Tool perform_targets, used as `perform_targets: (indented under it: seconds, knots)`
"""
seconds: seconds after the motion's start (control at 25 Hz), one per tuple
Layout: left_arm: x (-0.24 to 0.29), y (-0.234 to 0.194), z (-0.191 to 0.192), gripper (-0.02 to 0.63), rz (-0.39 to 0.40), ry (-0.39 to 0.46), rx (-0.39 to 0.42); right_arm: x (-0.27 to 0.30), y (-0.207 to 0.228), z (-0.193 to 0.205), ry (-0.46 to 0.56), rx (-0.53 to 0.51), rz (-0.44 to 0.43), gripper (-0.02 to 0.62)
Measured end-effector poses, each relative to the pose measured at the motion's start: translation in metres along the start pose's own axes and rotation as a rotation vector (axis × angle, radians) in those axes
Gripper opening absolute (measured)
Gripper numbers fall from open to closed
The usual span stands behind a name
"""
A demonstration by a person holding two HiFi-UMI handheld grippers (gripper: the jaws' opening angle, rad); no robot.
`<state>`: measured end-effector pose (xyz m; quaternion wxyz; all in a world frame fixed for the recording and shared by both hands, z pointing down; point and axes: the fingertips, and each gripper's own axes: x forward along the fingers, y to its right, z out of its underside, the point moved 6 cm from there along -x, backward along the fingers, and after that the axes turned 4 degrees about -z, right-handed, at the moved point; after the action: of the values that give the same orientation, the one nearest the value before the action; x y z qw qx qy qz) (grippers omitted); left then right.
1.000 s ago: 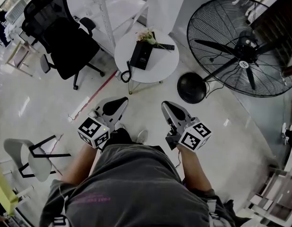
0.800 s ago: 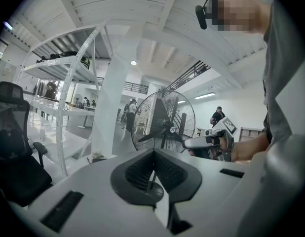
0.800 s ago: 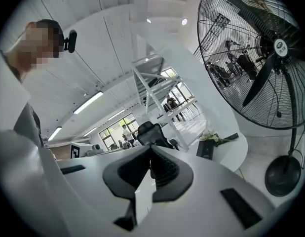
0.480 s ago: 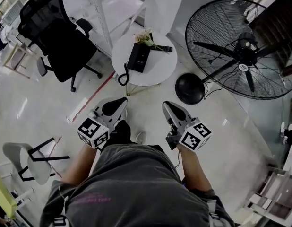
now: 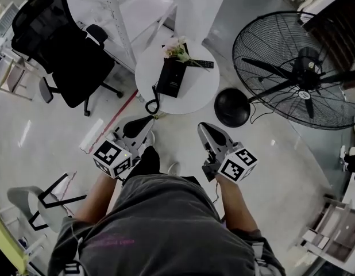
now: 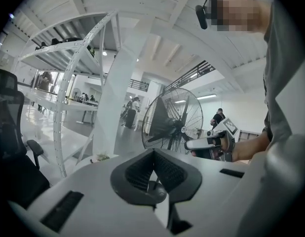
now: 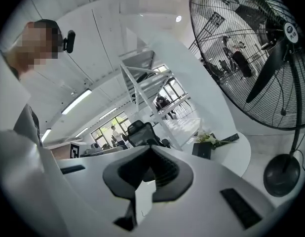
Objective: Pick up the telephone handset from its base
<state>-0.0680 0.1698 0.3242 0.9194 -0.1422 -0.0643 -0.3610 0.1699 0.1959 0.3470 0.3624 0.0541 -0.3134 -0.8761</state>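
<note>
We hold both tools out in front of us above the floor, well short of the round white counter (image 5: 196,89). The left tool (image 5: 143,122) has its jaws closed together with nothing between them, which the left gripper view shows plainly (image 6: 153,155). The right tool (image 5: 205,129) is closed and empty as well (image 7: 151,152). They sit side by side but apart, and both point toward the counter.

The black phone (image 5: 174,77) lies near the middle of the counter. The handset (image 5: 166,78) rests on its base, along the phone's left side as far as we can tell. Its coiled cord (image 5: 151,104) hangs over the near edge of the counter. Neither tool touches the phone or the counter.

Behind the phone lie a small bunch of flowers (image 5: 176,49) and a dark remote (image 5: 199,64). A big fan (image 5: 304,68) stands to the right, and its round foot (image 5: 232,107) sits just beside the counter. A black chair (image 5: 57,45) stands at the left.
</note>
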Motion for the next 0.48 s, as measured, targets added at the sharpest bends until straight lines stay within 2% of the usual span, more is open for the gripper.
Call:
perform_targets:
  seconds: [0.48]
  knots:
    - [0.033, -0.107, -0.019, 0.014, 0.061, -0.027, -0.015, 0.103, 0.019, -0.021, -0.012, 0.031, 0.052, 0.02]
